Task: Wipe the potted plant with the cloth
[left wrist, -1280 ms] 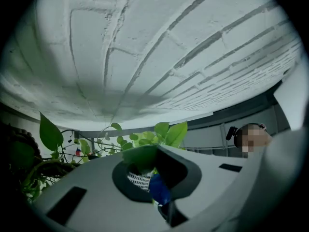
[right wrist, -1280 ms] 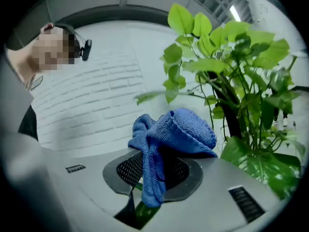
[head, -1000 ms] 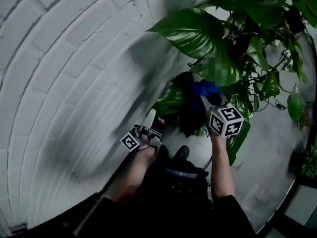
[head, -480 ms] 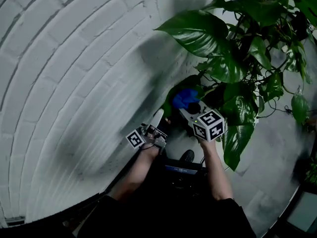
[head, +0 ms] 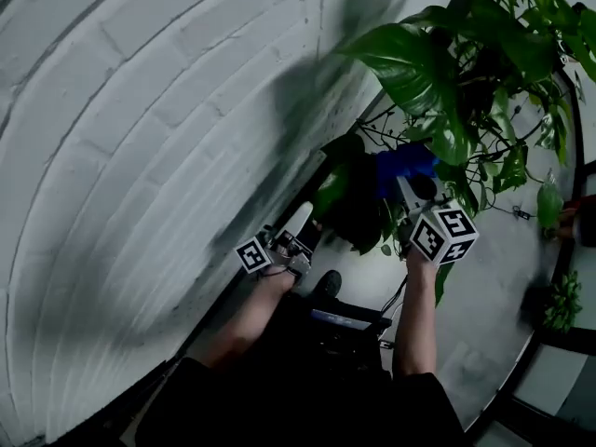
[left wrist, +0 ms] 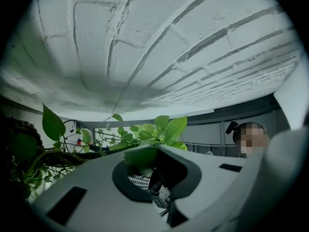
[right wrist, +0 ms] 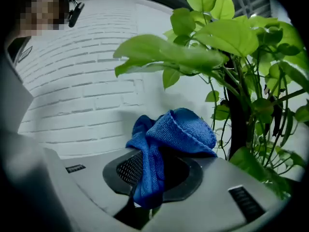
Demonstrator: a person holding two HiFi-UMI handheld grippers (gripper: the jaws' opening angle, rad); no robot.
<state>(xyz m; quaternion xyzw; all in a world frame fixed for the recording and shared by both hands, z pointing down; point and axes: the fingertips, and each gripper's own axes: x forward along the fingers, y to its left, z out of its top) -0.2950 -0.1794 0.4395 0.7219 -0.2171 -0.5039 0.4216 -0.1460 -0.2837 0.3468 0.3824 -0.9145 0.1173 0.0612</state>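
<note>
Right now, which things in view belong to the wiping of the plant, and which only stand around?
For the job:
- potted plant
- blue cloth, clamped in the right gripper
- left gripper, shut on a leaf

Just around:
- white brick wall
- small plant on the floor, far right

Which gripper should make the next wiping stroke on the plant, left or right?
Right. The right gripper is shut on the blue cloth, up among the plant's leaves. The left gripper has no cloth; it looks shut on a low leaf, better suited to steadying.
</note>
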